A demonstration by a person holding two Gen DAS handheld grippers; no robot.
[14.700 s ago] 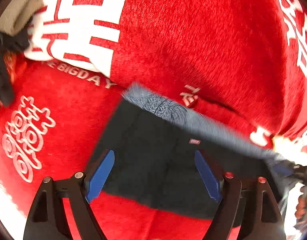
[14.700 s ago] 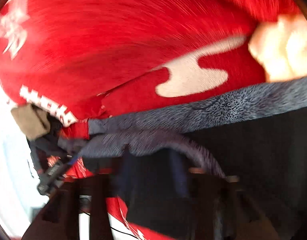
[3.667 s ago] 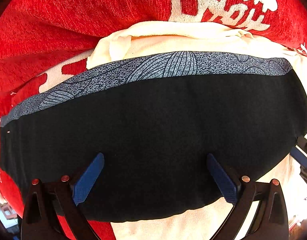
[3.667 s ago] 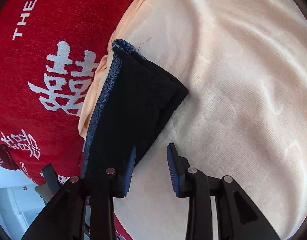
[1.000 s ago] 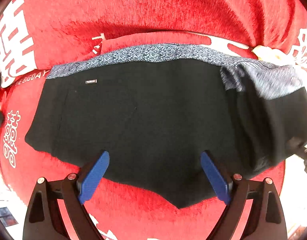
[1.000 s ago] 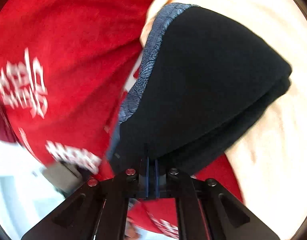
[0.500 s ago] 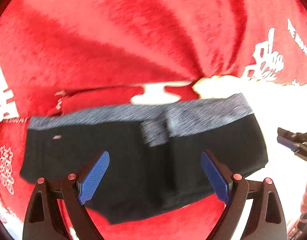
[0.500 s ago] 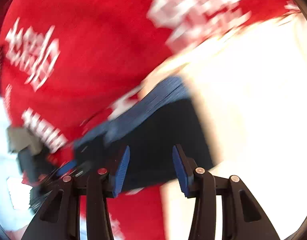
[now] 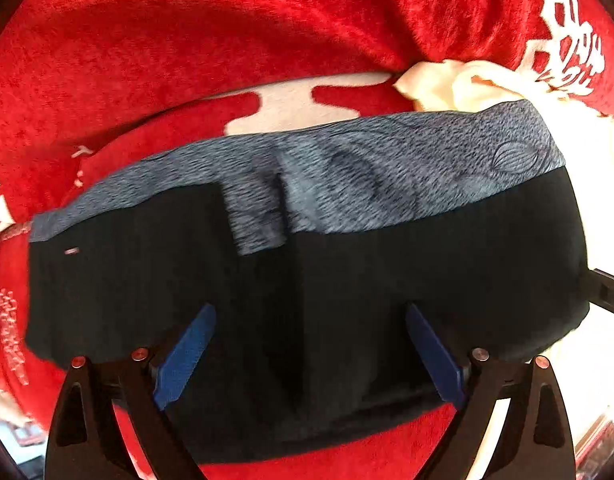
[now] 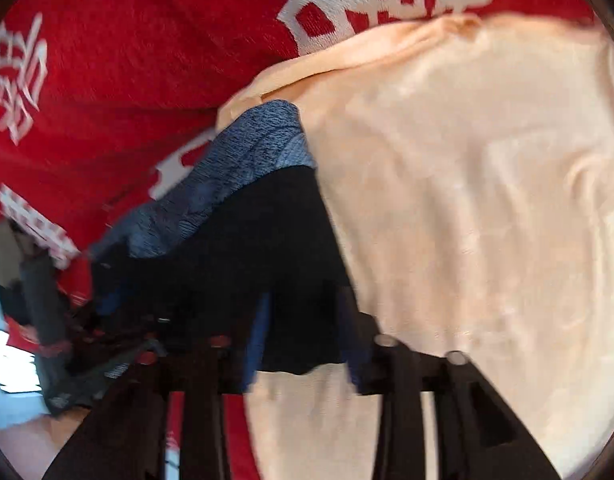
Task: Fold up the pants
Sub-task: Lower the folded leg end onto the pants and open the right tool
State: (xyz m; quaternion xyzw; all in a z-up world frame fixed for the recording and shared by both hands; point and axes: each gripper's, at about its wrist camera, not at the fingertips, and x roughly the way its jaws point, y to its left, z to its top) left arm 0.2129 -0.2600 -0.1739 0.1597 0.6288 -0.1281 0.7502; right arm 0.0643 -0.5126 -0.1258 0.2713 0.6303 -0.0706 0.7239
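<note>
The black pants (image 9: pixel 347 280) with a grey-blue patterned waistband (image 9: pixel 387 176) lie on the red blanket (image 9: pixel 187 60), their right part folded over the left. My left gripper (image 9: pixel 309 354) hovers open above them, its blue pads wide apart and holding nothing. In the blurred right wrist view, my right gripper (image 10: pixel 306 340) stands open over the folded end of the pants (image 10: pixel 267 248). Its pads are apart, with the cloth lying loose below them.
A cream garment (image 10: pixel 467 200) is spread right of the pants, and its crumpled edge (image 9: pixel 487 84) shows behind the waistband. The red blanket (image 10: pixel 127 60) carries white characters. Dark and tan clothes (image 10: pixel 27 272) are heaped at the far left. A black bracket (image 9: pixel 607 292) pokes in from the right.
My right gripper was shut on the pants' end; it has opened and let go, leaving that end folded over. The left gripper has slid sideways above the pants.
</note>
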